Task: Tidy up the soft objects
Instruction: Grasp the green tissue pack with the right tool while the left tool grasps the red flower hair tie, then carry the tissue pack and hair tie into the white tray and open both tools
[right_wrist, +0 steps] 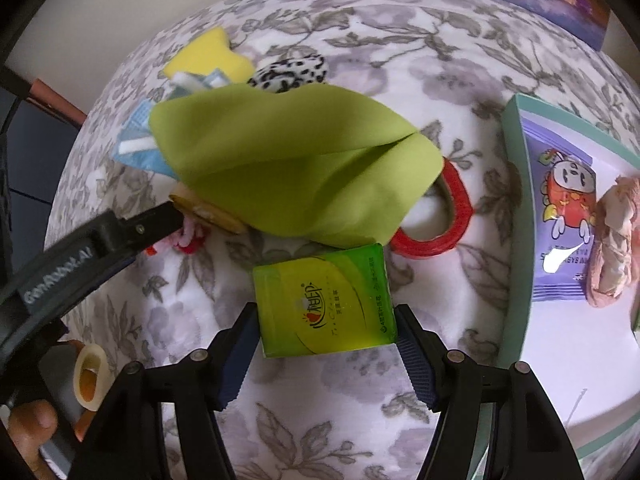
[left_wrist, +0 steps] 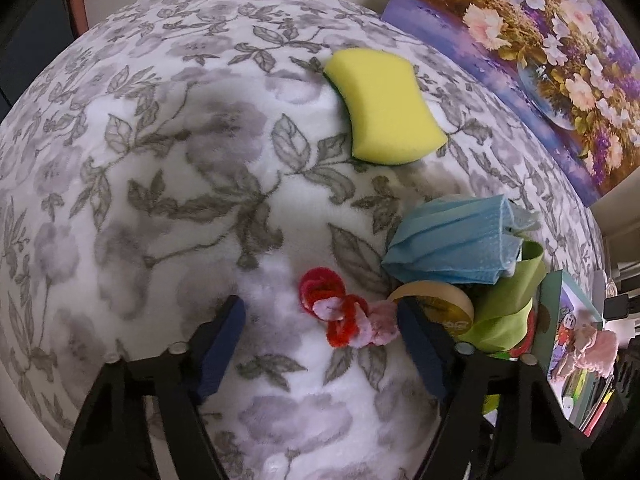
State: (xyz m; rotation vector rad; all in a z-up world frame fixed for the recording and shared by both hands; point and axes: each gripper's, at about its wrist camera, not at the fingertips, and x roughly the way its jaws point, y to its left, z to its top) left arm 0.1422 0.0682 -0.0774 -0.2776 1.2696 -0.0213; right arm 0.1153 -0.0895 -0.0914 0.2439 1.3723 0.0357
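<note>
My left gripper (left_wrist: 320,320) is open over the floral blanket, its jaws on either side of a red and pink fuzzy scrunchie (left_wrist: 340,314). A yellow sponge (left_wrist: 384,108) lies farther off; a blue face mask (left_wrist: 456,240) and green cloth (left_wrist: 508,300) lie to the right. My right gripper (right_wrist: 326,324) has both pads against the sides of a green tissue pack (right_wrist: 324,304) resting on the blanket. The green cloth (right_wrist: 288,164) lies just beyond it. A teal box (right_wrist: 516,216) at right holds a purple wipes packet (right_wrist: 560,216) and a pink cloth (right_wrist: 616,240).
A brown tape roll (left_wrist: 436,304) sits beside the left gripper's right finger. A red tape roll (right_wrist: 440,220) lies right of the green cloth. A black-and-white spotted item (right_wrist: 292,72) lies behind it. A flower painting (left_wrist: 532,52) leans at the back.
</note>
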